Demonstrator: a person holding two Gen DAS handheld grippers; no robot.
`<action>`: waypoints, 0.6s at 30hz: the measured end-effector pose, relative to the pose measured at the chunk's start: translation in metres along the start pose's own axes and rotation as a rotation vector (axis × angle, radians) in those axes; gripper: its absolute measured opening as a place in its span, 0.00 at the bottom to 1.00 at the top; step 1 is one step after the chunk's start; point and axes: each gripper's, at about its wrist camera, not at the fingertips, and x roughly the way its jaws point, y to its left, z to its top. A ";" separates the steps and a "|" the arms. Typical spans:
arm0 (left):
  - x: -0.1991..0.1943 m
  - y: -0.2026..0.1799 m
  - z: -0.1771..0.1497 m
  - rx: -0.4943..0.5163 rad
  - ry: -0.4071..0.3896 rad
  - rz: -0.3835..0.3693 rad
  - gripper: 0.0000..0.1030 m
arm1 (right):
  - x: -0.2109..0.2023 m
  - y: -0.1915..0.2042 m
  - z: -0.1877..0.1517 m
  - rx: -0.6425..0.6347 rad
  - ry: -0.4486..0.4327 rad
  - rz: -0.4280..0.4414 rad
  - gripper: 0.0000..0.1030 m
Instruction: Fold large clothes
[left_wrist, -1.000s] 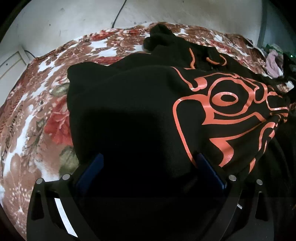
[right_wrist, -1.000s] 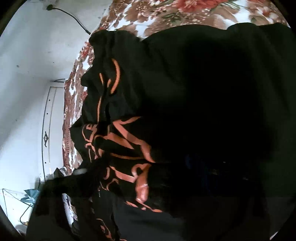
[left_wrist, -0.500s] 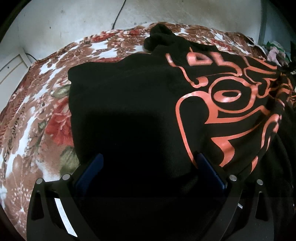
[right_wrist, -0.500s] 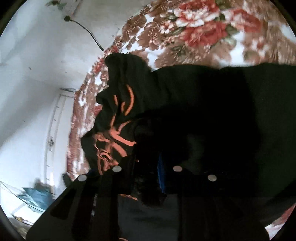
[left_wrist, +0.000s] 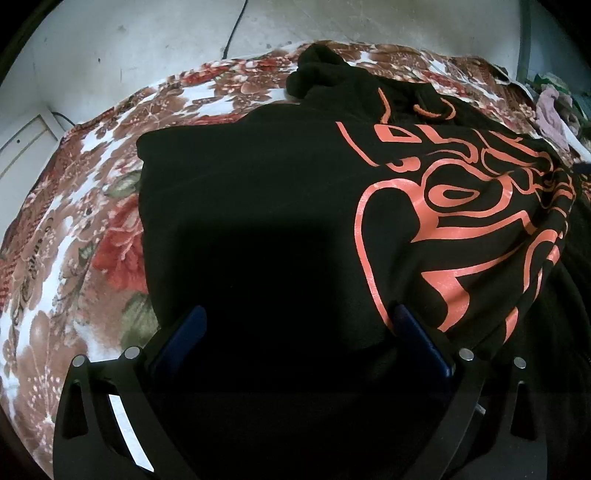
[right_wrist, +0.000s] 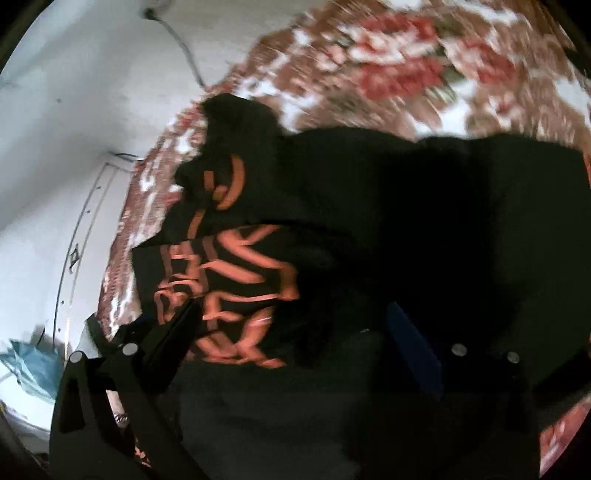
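Now black hoodie (left_wrist: 258, 206) lengthwise along bedspread (left_wrist: 74, 229), hood far — both grippers' fingers spread.

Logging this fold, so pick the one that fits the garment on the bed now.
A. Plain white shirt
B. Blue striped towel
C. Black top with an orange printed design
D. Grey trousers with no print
C: the black top spread over the floral bedspread carries a large orange printed design, and the left claw sits open over its near edge.
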 end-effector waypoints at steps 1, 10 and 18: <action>0.000 0.001 0.000 0.000 0.000 0.000 0.96 | 0.002 0.012 -0.002 -0.032 -0.001 -0.033 0.96; 0.000 0.000 0.000 0.002 0.000 0.000 0.96 | 0.068 -0.004 -0.021 -0.074 0.106 -0.350 0.94; 0.000 -0.001 0.000 0.002 0.000 0.002 0.96 | 0.036 -0.009 -0.032 -0.058 0.077 -0.302 0.95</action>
